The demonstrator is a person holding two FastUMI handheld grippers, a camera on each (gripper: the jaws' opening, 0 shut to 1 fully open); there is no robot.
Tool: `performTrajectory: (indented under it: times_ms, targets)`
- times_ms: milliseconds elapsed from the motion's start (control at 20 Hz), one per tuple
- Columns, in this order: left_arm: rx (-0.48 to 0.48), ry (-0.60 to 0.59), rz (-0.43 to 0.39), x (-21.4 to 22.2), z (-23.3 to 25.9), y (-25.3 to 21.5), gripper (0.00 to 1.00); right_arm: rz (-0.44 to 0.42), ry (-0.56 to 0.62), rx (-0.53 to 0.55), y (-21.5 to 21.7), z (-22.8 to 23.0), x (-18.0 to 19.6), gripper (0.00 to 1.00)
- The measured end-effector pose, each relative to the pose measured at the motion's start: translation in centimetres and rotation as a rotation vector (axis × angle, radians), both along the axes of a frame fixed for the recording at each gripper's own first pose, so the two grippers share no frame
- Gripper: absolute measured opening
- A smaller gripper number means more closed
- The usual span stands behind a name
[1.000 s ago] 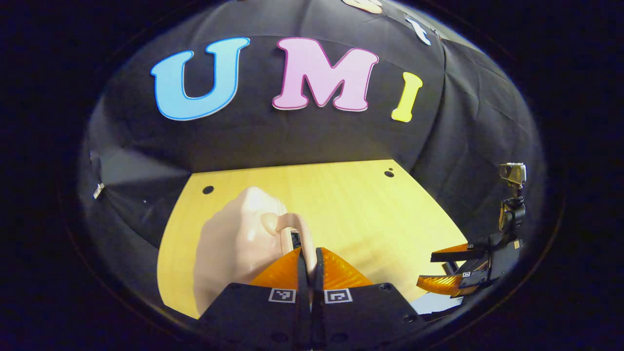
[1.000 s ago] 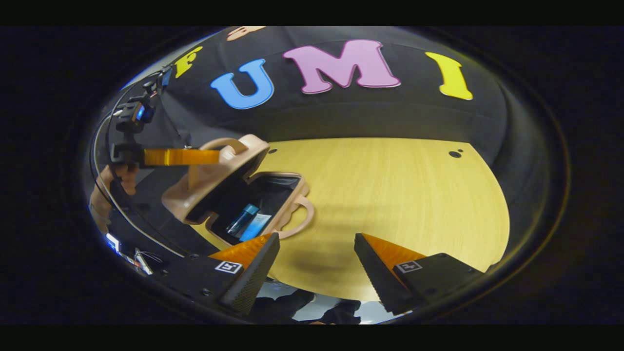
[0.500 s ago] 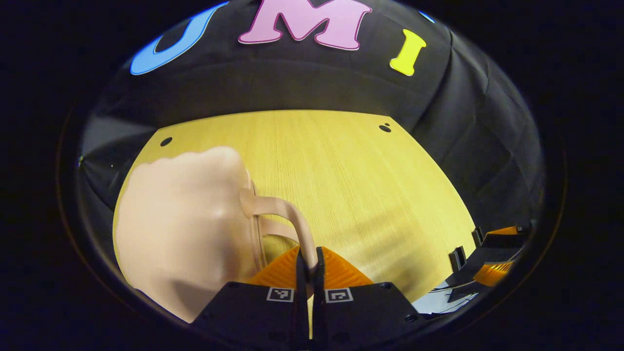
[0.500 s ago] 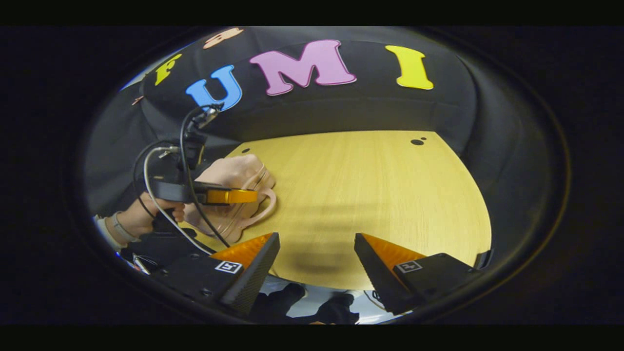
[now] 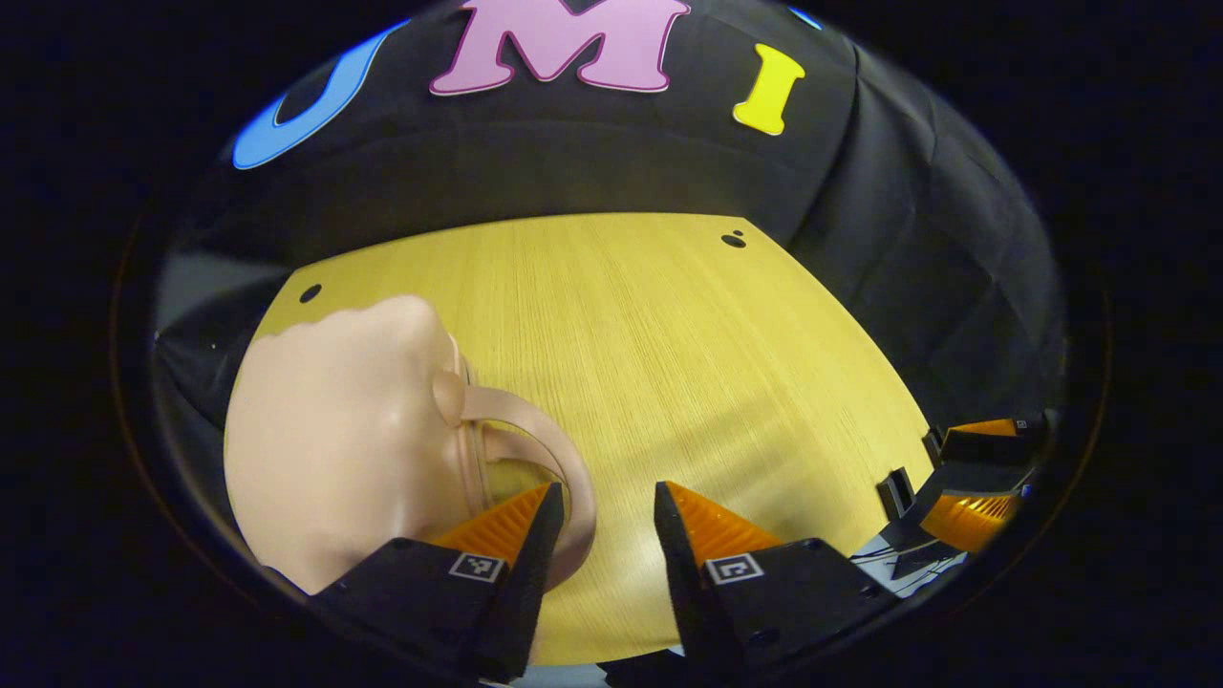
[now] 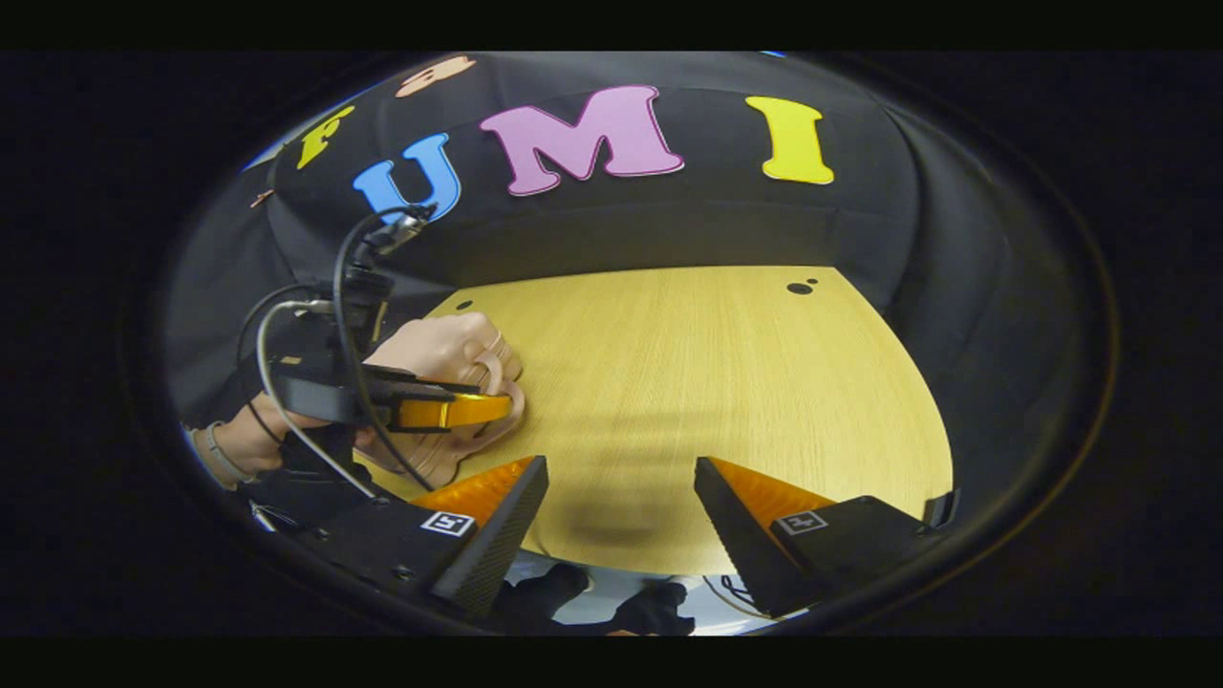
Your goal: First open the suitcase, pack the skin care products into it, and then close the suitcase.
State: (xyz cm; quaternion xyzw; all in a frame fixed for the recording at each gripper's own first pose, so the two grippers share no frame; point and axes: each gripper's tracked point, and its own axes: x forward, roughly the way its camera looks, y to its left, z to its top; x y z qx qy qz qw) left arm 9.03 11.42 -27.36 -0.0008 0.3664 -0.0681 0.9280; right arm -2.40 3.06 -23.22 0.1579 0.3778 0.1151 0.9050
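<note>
The closed suitcase sits just left of my released left tool, its handle beside my left finger; my right tool is released too, farther away.

Each claw is built from a black body from which two wedge-shaped fingers with ribbed faces project. A small square black-and-white marker is fixed to each finger base of the left claw and the right claw. Black and pale cables are looped above the left claw, and a pale cuff is worn at the wrist.
</note>
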Motion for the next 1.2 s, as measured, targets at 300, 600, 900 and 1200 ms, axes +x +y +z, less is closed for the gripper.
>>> performTrajectory:
  times_ms: [300, 600, 900, 1200]
  targets:
    - [0.073, -0.377, 0.021, -0.5, 13.5, 0.8, 0.90, 0.006, -0.153, -0.062, 0.8, 4.3, 4.1, 0.98]
    - [0.056, -0.625, 0.083, -2.7, 23.4, 1.2, 0.89, -0.072, -0.442, -0.134, -0.5, 13.5, 8.3, 0.97]
    - [0.030, -0.783, 0.108, -4.8, 28.6, 2.8, 0.89, -0.147, -0.652, -0.154, -1.6, 21.4, 9.6, 0.97]
    - [-0.002, -0.829, 0.128, -5.2, 31.3, 3.4, 0.89, -0.171, -0.711, -0.161, -2.7, 23.0, 9.4, 0.99]
